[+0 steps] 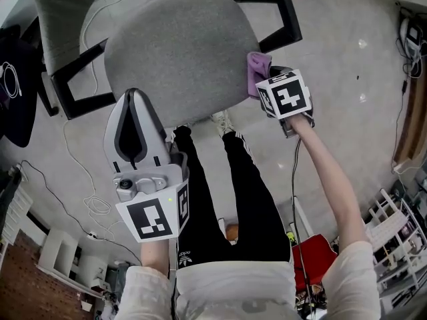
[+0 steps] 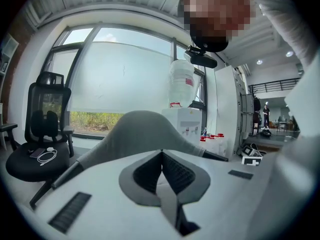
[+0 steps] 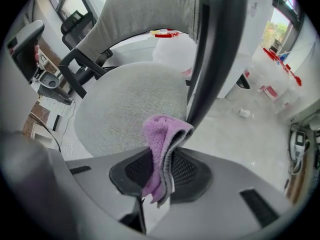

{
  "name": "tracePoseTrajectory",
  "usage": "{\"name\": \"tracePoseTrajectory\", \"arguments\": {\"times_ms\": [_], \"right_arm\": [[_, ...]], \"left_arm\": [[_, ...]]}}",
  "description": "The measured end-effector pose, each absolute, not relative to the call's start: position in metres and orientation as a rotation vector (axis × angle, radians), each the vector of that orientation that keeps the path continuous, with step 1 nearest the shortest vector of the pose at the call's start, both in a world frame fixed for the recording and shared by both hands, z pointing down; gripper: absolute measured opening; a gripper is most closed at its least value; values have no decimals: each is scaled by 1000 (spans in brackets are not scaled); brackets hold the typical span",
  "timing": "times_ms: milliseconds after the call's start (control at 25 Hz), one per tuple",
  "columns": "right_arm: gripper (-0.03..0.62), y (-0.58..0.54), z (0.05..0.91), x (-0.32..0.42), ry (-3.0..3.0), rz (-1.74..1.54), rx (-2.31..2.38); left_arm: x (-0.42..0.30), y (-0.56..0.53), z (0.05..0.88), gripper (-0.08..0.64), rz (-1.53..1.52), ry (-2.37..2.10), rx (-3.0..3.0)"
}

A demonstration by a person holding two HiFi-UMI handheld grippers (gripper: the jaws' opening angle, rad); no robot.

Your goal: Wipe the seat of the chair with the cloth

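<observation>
The right gripper (image 3: 159, 156) is clamped on the folded purple cloth (image 3: 161, 134) and holds it at the right edge of the grey seat (image 1: 177, 52), likely so a stroke can run across. The left gripper (image 2: 161, 159), jaws together on nothing, waits over the seat's front edge, apart from the cloth.

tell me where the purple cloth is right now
The purple cloth is clamped in the right gripper, at the right edge of the grey chair seat in the head view, near the black armrest.
</observation>
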State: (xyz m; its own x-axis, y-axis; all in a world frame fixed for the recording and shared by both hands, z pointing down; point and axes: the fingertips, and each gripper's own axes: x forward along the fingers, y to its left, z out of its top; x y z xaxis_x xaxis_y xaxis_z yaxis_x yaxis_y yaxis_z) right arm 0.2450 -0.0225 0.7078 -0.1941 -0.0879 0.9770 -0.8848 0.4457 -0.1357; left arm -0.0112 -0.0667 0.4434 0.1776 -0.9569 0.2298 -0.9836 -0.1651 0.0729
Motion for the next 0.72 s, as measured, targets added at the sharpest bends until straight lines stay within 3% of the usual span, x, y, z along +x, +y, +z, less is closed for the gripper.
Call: {"name": "tracePoseTrajectory", "arguments": {"times_ms": [200, 360, 720], "right_arm": [[87, -25, 701, 252, -1603, 925, 921], [87, -43, 643, 230, -1712, 937, 985], [87, -136, 311, 150, -2312, 536, 1425]], "left_arm": [[-7, -63, 433, 12, 163, -1903, 2246], [-10, -66, 398, 12, 112, -1930, 2276], [-27, -74, 220, 12, -77, -2036, 2414]]}}
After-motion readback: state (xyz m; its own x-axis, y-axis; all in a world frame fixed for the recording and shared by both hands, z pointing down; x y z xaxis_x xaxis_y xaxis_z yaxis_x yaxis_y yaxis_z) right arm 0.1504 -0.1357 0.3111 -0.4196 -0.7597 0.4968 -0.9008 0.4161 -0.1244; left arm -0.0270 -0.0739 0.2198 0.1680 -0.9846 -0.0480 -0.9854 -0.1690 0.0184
